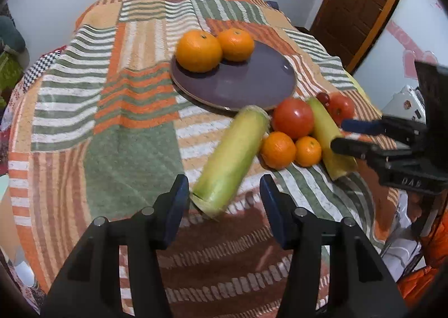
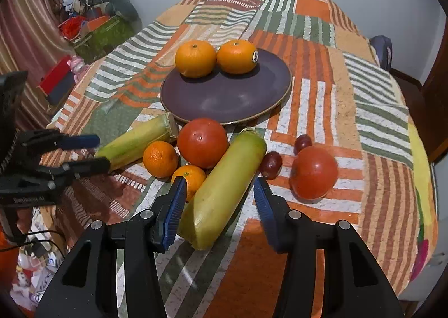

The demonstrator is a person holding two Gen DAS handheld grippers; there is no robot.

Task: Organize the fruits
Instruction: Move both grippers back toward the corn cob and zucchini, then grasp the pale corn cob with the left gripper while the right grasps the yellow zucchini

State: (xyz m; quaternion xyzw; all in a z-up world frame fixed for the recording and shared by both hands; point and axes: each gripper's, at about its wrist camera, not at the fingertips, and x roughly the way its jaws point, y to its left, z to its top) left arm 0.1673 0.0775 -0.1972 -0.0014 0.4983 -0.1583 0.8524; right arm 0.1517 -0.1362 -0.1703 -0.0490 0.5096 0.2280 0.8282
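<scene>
Purple plate [image 2: 246,99] on the cloth-covered counter [image 2: 330,99] carries two large oranges [image 2: 196,59] at its far rim. Left tool [image 1: 224,192] stands apart, straddling the near end of one corn cob [image 1: 232,161]. Right tool [image 2: 219,194] likewise stands apart around a second corn cob [image 2: 224,189]. Two small oranges [image 2: 160,159], two tomatoes [image 2: 202,142] and two grapes [image 2: 271,161] lie off the plate beside the cobs.

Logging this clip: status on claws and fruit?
Both claws open, left claw and right claw each straddling a corn cob. Two oranges on plate. Rest off-plate.
</scene>
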